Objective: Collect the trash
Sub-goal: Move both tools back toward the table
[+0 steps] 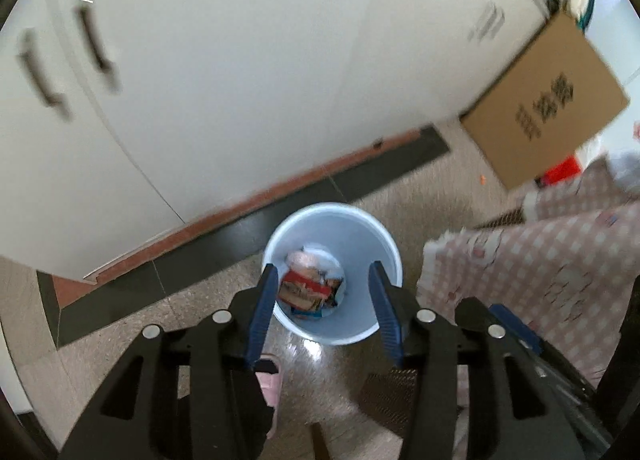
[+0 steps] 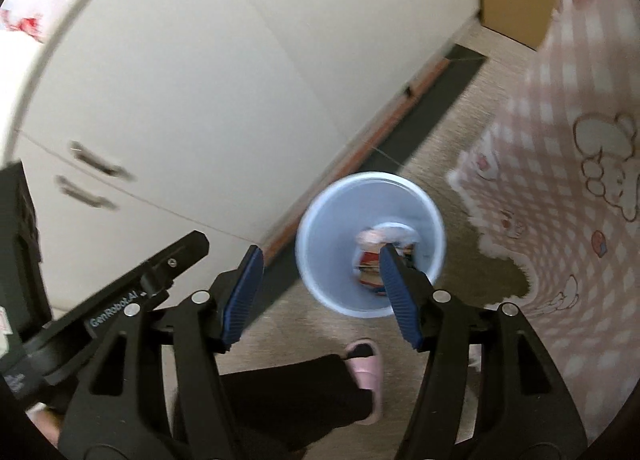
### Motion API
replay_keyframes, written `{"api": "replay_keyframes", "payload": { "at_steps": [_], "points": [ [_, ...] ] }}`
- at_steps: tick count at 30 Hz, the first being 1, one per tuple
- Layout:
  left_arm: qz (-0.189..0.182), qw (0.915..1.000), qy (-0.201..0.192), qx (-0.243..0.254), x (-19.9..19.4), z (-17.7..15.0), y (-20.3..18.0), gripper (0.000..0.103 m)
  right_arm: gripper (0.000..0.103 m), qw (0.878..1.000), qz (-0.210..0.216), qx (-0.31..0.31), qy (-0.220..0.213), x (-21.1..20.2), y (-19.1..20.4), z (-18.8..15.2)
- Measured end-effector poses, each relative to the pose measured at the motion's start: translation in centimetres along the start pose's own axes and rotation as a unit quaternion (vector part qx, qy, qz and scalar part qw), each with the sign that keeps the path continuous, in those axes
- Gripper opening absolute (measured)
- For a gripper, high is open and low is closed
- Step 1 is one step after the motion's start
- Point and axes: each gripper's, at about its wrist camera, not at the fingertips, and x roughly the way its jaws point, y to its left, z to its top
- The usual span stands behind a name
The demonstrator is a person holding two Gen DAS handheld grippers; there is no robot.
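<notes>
Left gripper (image 1: 323, 274): black two-finger tool with blue ribbed pads, jaws parted with nothing between them, pointing steeply down over the bin.
Right gripper (image 2: 322, 256): same build, jaws spread wide and empty; its right pad overlaps the bin opening in the right wrist view.
Bin (image 1: 372, 244): pale blue round plastic wastebasket standing upright on the speckled beige floor (image 1: 420, 196), just beside a dark strip at the cabinet's foot.
Trash (image 1: 310, 288): crumpled red, white and orange wrappers lying at the bottom of the bin; blur hides finer detail.
Cabinet (image 1: 240, 80): white doors with dark bar handles, behind the bin.
Cloth (image 2: 560, 220): pink-and-white checked fabric with cartoon figures, hanging to the right of the bin, apart from it.
Box (image 1: 548, 104): brown cardboard carton with dark printed characters, against the cabinet, well apart from the bin.
Person: black trouser leg and pink slipper (image 2: 366, 364) on the floor near the bin.
</notes>
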Motion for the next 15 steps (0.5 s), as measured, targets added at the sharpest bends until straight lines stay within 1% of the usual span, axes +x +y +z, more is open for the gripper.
{"api": "replay_keyframes", "payload": {
  "at_steps": [3,4,6,9,11,13,15],
  "points": [
    [-0.014,0.9977,-0.042,-0.050,-4.5,0.3,1.2,0.052,0.060,0.999,0.044,-0.017,-0.021,-3.6,2.4,0.7],
    [-0.028,0.9956,-0.058,-0.067,-6.3,0.3,1.4,0.052,0.061,0.998,0.055,-0.025,-0.036,-5.5,3.3,0.9],
    [-0.044,0.9923,-0.086,-0.077,-9.2,0.4,1.2,0.053,0.062,0.995,0.075,-0.035,-0.063,-8.8,4.8,1.3],
    [-0.064,0.9870,-0.132,-0.066,-13.6,0.3,-0.5,0.058,0.063,0.990,0.089,-0.049,-0.099,-13.0,5.9,1.4],
    [-0.078,0.9825,-0.162,-0.049,-16.5,0.0,-2.4,0.061,0.064,0.985,0.092,-0.056,-0.135,-16.6,6.2,1.4],
    [-0.096,0.9781,-0.183,-0.021,-18.5,-0.3,-5.1,0.063,0.064,0.980,0.088,-0.057,-0.168,-19.9,5.6,1.3],
    [-0.109,0.9761,-0.187,0.016,-19.8,-0.5,-8.3,0.063,0.064,0.976,0.081,-0.049,-0.196,-22.8,4.4,1.2]
  ]
}}
